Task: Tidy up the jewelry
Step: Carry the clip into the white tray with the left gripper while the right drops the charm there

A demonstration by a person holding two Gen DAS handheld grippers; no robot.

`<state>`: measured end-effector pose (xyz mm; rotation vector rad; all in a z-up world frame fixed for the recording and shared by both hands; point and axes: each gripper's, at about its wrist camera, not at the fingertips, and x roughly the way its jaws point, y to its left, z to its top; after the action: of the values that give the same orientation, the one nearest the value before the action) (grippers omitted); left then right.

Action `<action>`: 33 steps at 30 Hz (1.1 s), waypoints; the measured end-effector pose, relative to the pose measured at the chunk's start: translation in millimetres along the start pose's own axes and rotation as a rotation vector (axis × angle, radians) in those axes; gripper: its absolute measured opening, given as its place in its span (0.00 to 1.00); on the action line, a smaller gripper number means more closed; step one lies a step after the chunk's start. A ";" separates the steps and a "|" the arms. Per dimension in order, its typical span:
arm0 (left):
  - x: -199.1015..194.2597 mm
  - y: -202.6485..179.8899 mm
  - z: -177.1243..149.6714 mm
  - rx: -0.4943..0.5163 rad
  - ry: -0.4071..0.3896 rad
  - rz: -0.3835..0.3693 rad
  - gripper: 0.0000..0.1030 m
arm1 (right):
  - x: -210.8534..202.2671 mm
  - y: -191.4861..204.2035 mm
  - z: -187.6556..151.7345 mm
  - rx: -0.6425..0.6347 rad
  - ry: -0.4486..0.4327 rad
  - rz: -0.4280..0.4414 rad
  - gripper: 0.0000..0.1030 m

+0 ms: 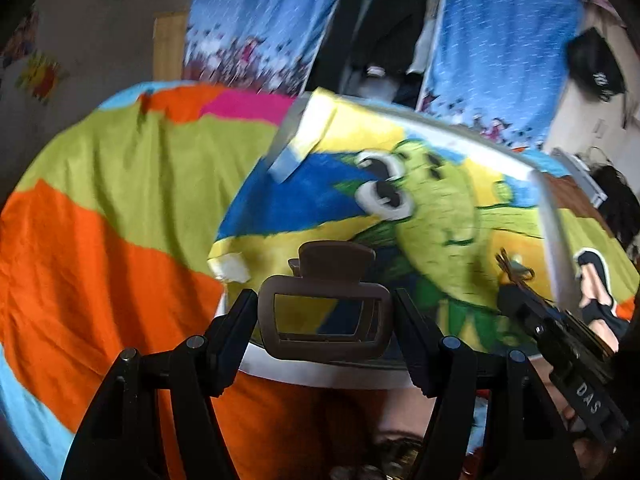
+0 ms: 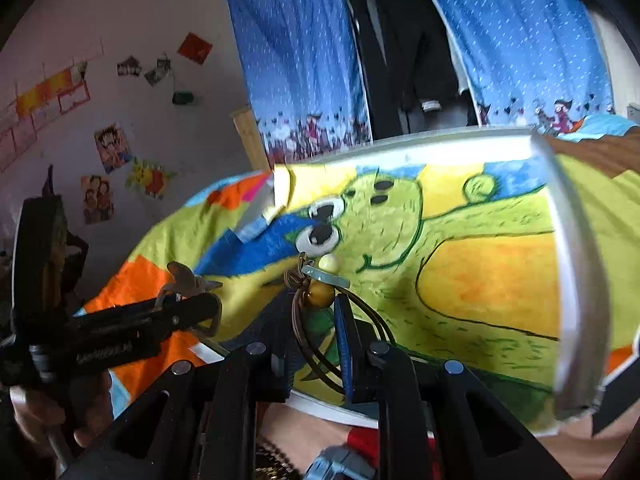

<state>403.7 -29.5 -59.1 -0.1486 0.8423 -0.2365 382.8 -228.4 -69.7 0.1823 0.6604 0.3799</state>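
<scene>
Mid-task, judging by both loads: two pieces already picked up, neither set down yet. No jewelry box, tray or stand in either view, so no telling what is already sorted or where these two belong. Left to do, apparently: carrying each piece to its place and letting go.

Left gripper (image 1: 324, 304): jaws partly spread, clamped on a brown hair claw clip (image 1: 332, 264), one finger on each flank. Clip upright between the fingers, its open rectangular frame facing the camera, lifted clear of the painting (image 1: 280, 208) and hanging over that painting's near white edge.

Right gripper (image 2: 316, 320): jaws nearly together, pinching a cord necklace (image 2: 320, 280). Pendant end poking up just past the fingertips: a cream bead on top, a pale flat ring beneath, an amber bead lowest, knotted brown cord alongside. Loops of cord trailing back down between the fingers. Held in the air, also above the near edge of the painting, over its green lower part.

Painting itself: a green cartoon cactus on yellow and blue, white-framed, flat on a patchwork bedspread (image 1: 100, 240). Nothing resting on its surface. Seen from the left wrist, right gripper off toward the painting's right corner; seen from the right wrist, left gripper beyond the painting's left corner, over the bedspread.

Below the painting's near edge, at the bottom of both views, something dark and beaded, possibly more jewelry; too blurred and cropped to name.
</scene>
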 end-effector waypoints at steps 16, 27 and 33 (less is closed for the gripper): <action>-18.7 1.3 -1.2 -0.049 -0.010 0.053 0.73 | -20.6 -14.8 -4.9 0.024 0.008 -0.088 0.49; -126.3 -26.2 -29.6 -0.033 -0.252 0.037 0.99 | -132.1 12.2 0.8 -0.051 -0.244 -0.126 0.99; -192.4 -40.1 -57.5 0.007 -0.366 0.045 0.99 | -198.5 41.4 -18.3 -0.116 -0.362 -0.181 1.00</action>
<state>231.0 -19.2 50.5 -0.1598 0.4808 -0.1631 215.7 -269.0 39.4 0.0764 0.2940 0.2026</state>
